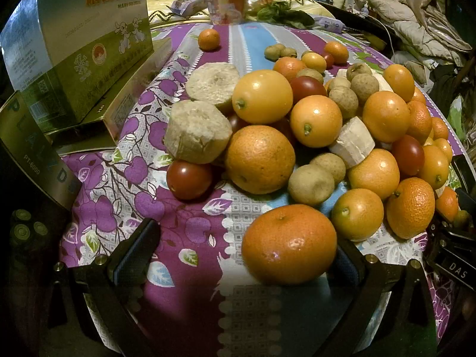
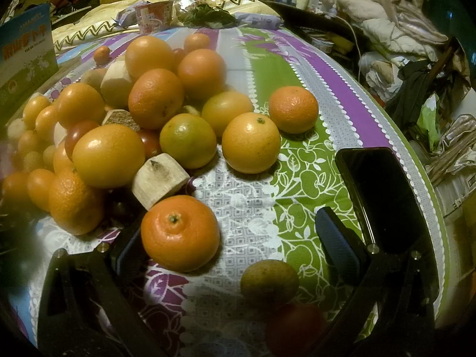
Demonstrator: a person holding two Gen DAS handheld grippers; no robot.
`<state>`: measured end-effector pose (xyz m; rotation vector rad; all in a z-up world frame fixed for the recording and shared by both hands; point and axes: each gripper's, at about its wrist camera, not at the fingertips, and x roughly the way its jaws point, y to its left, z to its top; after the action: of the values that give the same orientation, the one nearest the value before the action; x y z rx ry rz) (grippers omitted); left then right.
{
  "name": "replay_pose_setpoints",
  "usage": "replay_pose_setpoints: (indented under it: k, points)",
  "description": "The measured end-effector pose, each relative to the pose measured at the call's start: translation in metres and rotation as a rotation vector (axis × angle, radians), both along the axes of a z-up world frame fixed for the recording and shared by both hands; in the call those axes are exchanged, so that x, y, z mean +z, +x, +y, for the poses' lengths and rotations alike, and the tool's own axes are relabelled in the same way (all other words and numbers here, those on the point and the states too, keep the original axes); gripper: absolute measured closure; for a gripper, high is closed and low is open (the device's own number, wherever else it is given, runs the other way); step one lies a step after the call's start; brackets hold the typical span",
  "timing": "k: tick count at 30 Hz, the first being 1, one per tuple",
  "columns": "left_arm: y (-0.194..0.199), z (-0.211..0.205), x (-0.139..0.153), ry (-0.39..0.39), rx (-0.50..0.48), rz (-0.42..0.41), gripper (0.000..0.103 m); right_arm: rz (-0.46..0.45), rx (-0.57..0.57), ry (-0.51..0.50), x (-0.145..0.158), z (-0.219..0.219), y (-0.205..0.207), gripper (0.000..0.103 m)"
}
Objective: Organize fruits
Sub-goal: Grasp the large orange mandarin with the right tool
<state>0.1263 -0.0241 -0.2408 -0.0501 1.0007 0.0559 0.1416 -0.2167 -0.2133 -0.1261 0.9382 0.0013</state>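
Observation:
A heap of mixed fruit lies on a patterned cloth (image 1: 190,232): tangerines, kumquats (image 1: 261,96), cherry tomatoes (image 1: 189,180), brown longans (image 1: 311,184) and peeled banana pieces (image 1: 197,132). My left gripper (image 1: 247,233) is open at the heap's near edge, and a tangerine (image 1: 288,244) sits between its fingers, close to the right finger (image 1: 348,264). My right gripper (image 2: 230,223) is open too. Another tangerine (image 2: 180,232) rests between its fingers against the left finger (image 2: 128,247). A greenish fruit (image 2: 269,279) and a tomato (image 2: 294,327) lie lower between those fingers.
Stacked cartons (image 1: 89,44) stand at the left. A noodle cup (image 1: 227,9), wrapped packets and leafy greens (image 1: 282,12) sit at the far edge. A black flat device (image 2: 383,196) lies by my right gripper. Piled cloth and clutter (image 2: 401,29) lie beyond the right edge.

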Motion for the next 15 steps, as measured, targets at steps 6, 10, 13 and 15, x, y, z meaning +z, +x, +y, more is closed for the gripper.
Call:
replay_pose_setpoints:
  k: [6, 10, 13, 15]
  points:
    - [0.0, 0.0, 0.0, 0.0, 0.0, 0.0, 0.0, 0.078, 0.065, 0.036, 0.01, -0.01, 0.002, 0.0]
    - [0.0, 0.0, 0.0, 0.0, 0.0, 0.0, 0.0, 0.105, 0.107, 0.166, 0.025, -0.02, -0.014, 0.001]
    - [0.0, 0.0, 0.0, 0.0, 0.0, 0.0, 0.0, 0.094, 0.141, 0.241, 0.037, -0.031, -0.037, 0.001]
    - [0.0, 0.0, 0.0, -0.001, 0.0, -0.002, 0.0, 0.082, 0.154, 0.24, 0.042, -0.039, -0.047, 0.005]
